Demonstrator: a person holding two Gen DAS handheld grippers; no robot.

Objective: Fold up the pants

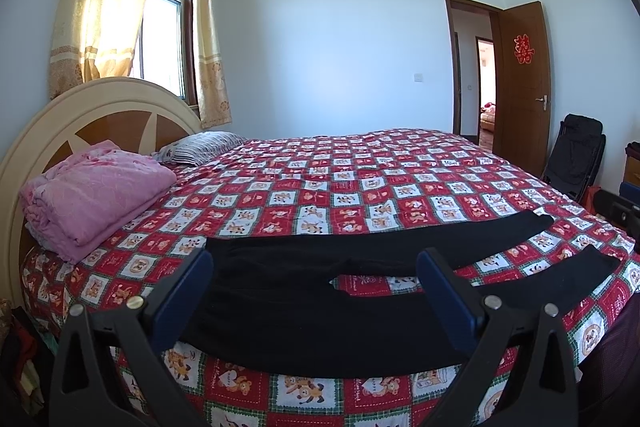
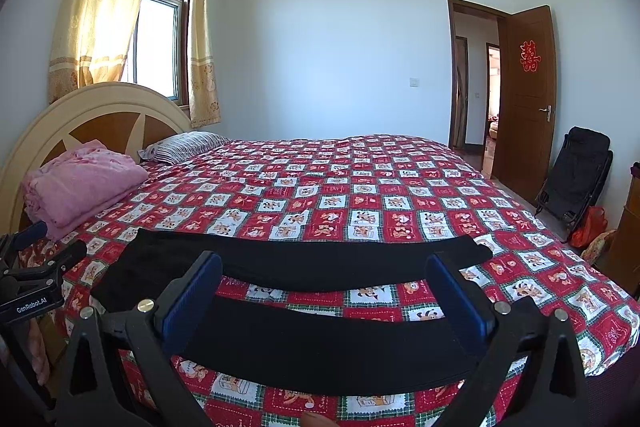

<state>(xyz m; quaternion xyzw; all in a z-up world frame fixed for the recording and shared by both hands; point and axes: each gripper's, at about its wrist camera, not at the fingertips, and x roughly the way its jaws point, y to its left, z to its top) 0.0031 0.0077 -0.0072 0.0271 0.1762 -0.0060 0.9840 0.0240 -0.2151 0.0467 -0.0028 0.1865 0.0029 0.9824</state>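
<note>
Pants (image 1: 304, 291) lay flat and unfolded along the near edge of the bedspread (image 1: 360, 179), waist left, legs splayed rightward. You held left gripper (image 1: 316, 291) and right gripper (image 2: 324, 299) spread wide, pinching nothing. Judged step: approach; next, seize one leg. No containers appeared.

Pants (image 1: 304, 303): black cloth, matt, soft-looking, smooth lay.
Bedspread (image 1: 360, 179): printed cloth, red-white check, slight sheen, few wrinkles.
Blanket (image 1: 96, 195): pink cloth, embossed texture, plush.
Pillow (image 1: 200, 147): striped cloth.
Headboard (image 1: 100, 107): cream painted rim, semi-gloss; brown wood panels.
Left gripper (image 1: 316, 291): black matt plastic arms, silver metal bolts; fingers (image 1: 188, 291) faced with blue pads.
Right gripper (image 2: 324, 295): same build.
Door (image 2: 528, 99): brown wood, satin; metal handle.
Curtains (image 2: 108, 7): thin yellow cloth, translucent.
</note>
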